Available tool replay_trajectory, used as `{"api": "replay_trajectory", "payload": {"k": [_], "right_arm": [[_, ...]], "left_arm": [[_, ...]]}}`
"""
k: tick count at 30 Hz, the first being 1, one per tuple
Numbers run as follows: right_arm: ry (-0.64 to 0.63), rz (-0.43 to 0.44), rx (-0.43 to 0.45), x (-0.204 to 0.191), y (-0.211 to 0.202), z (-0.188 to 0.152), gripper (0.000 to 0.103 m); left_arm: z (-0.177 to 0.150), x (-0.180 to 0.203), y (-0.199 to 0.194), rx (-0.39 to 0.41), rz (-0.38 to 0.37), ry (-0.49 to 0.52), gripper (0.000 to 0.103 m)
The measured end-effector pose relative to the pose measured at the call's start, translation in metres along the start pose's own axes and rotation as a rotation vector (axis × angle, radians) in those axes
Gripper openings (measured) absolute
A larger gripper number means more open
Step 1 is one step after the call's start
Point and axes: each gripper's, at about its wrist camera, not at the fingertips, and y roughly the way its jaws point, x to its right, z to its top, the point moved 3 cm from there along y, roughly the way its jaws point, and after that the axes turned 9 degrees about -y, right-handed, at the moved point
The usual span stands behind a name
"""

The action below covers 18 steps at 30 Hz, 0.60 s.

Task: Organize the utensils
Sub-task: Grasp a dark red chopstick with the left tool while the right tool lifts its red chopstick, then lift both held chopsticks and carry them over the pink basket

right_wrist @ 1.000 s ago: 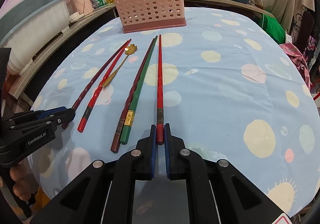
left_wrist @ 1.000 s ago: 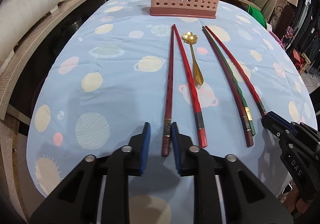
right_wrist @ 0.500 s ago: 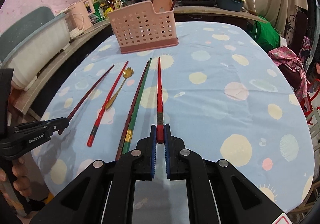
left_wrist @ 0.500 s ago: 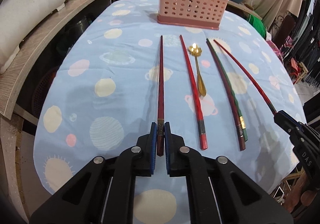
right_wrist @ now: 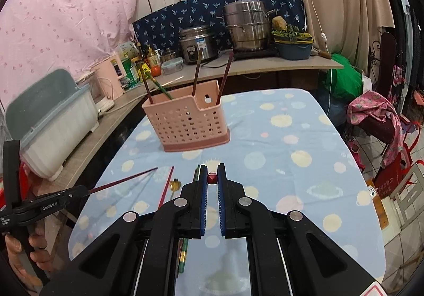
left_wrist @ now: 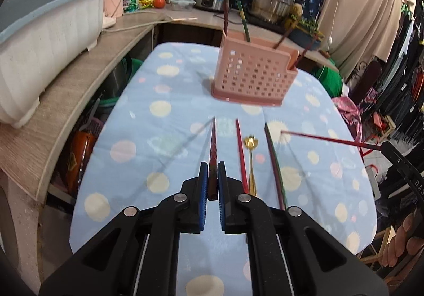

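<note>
Left gripper [left_wrist: 211, 179] grasps a dark-red lacquered chopstick [left_wrist: 212, 147]; right gripper [right_wrist: 212, 179] grasps a bright-red chopstick [right_wrist: 212, 178], both clear of the blue planet-print tablecloth [left_wrist: 172, 121].

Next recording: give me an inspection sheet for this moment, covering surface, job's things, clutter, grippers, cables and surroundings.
Surface: table under a light blue planet-print cloth.
Job's things: pink perforated plastic utensil basket holds several chopsticks; a bright red chopstick, a small gold spoon and a brown and green chopstick pair lie on the cloth.
Clutter: nothing seen on the cloth.
Grippers: left gripper shut on a dark red chopstick, held clear of the cloth; right gripper shut on a red chopstick.
Cables: white cord on the wooden counter.
Surroundings: steel pots, white dish-rack tub, hanging clothes.
</note>
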Motion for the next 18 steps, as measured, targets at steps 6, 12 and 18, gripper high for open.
{"api": "replay_trajectory", "payload": {"k": [6, 12, 18], "right_arm": [[0.001, 0.011, 0.055, 0.004, 0.008, 0.04, 0.007], [-0.015, 0.006, 0.097, 0.006, 0.018, 0.078, 0.007], [0.005, 0.037, 0.165, 0.009, 0.015, 0.117, 0.007]], "left_arm": [[0.047, 0.009, -0.01, 0.072, -0.007, 0.003, 0.007], [0.095, 0.023, -0.019, 0.142, 0.001, 0.025, 0.007], [0.133, 0.042, -0.033, 0.21, -0.018, 0.054, 0.007]]}}
